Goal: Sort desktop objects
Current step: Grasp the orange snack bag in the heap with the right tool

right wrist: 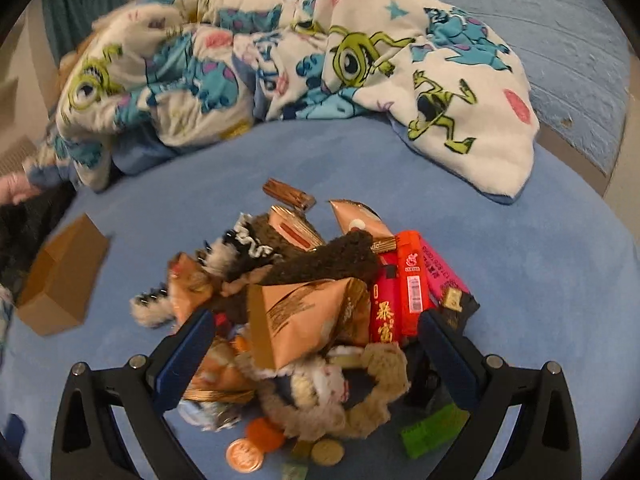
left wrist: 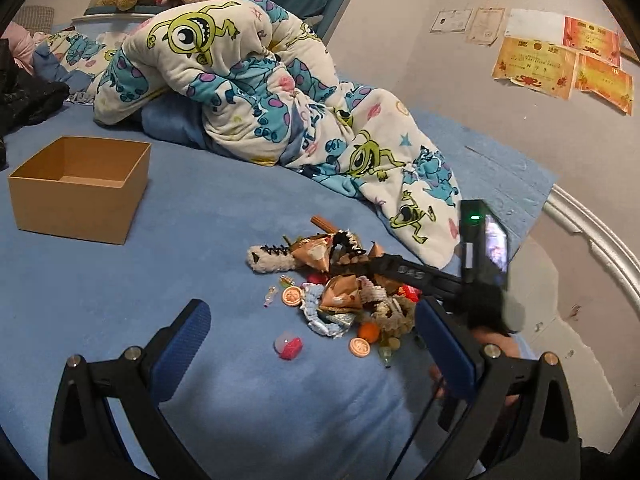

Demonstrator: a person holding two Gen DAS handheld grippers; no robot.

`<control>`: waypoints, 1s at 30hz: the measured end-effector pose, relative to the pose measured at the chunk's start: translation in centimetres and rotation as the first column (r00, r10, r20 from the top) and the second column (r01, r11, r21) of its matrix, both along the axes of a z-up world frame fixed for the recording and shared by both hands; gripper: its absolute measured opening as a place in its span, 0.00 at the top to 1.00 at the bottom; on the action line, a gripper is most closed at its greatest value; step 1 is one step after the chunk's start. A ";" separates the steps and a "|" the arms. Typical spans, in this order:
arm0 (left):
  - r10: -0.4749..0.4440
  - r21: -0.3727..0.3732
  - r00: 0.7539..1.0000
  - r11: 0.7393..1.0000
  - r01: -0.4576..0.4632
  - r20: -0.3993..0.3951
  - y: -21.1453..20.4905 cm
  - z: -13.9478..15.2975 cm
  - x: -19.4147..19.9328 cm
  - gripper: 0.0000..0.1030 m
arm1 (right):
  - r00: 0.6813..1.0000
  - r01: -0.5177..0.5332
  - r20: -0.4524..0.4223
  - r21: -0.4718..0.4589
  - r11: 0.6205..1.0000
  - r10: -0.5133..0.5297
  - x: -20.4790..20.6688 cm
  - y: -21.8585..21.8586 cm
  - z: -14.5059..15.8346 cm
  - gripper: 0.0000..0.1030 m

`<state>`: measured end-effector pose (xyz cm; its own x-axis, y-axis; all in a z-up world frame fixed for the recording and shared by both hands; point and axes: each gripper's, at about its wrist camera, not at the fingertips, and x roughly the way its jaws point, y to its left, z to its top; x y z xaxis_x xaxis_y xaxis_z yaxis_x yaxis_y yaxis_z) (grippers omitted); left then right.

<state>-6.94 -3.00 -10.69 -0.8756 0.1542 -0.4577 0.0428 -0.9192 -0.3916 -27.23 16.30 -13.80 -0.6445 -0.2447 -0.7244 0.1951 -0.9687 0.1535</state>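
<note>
A pile of small objects (left wrist: 344,280) lies on the blue bed: snack packets, fluffy hair clips, coins, sweets. My left gripper (left wrist: 312,328) is open and empty, hovering in front of the pile, with a pink-and-white capsule (left wrist: 288,345) between its fingers. My right gripper (right wrist: 316,340) is open and sits low over the pile, its fingers on either side of a tan pyramid snack packet (right wrist: 304,320). In the left wrist view the right gripper (left wrist: 352,254) reaches into the pile from the right. Red and pink packets (right wrist: 408,280) lie at the pile's right.
An open cardboard box (left wrist: 80,188) stands on the bed at the left; it also shows in the right wrist view (right wrist: 60,280). A crumpled cartoon quilt (left wrist: 260,92) lies behind the pile. The bed's edge and a silver rail (left wrist: 592,236) are at the right.
</note>
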 end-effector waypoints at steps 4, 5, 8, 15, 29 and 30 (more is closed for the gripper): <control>-0.014 0.018 1.000 1.000 0.014 0.001 -0.1 -0.1 0.0 0.00 | 0.999 0.010 0.037 0.017 1.000 -0.011 -1.3 -0.5 -0.8 0.29; -0.012 0.018 1.000 1.000 0.012 -0.003 -0.2 0.0 0.0 0.00 | 0.999 0.013 0.051 0.029 1.000 -0.014 -1.4 -0.6 -1.2 0.34; -0.011 0.037 1.000 0.999 0.012 -0.013 -0.6 0.0 0.1 0.00 | 0.999 -0.013 0.037 0.068 0.998 0.011 -1.1 -1.2 -1.6 0.50; 0.001 0.056 1.000 0.998 0.000 -0.015 -1.3 -0.2 0.1 0.00 | 1.000 -0.015 -0.002 0.084 0.996 0.016 -0.2 -1.2 -1.5 0.69; 0.008 0.005 1.000 1.000 -0.008 -0.015 -0.7 -0.3 0.1 0.00 | 0.990 -0.066 -0.121 0.067 0.996 0.073 3.9 -1.0 2.7 0.70; 0.011 -0.005 1.000 1.000 -0.011 -0.013 -0.6 -0.3 0.1 0.00 | 0.989 -0.066 -0.126 0.063 0.996 0.073 4.1 -1.0 2.9 0.70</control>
<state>-6.88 -3.65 -11.01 -0.8833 0.1425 -0.4467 0.0473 -0.9207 -0.3873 -23.14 15.34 -10.88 -0.7156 -0.2518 -0.6515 0.2766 -0.9587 0.0666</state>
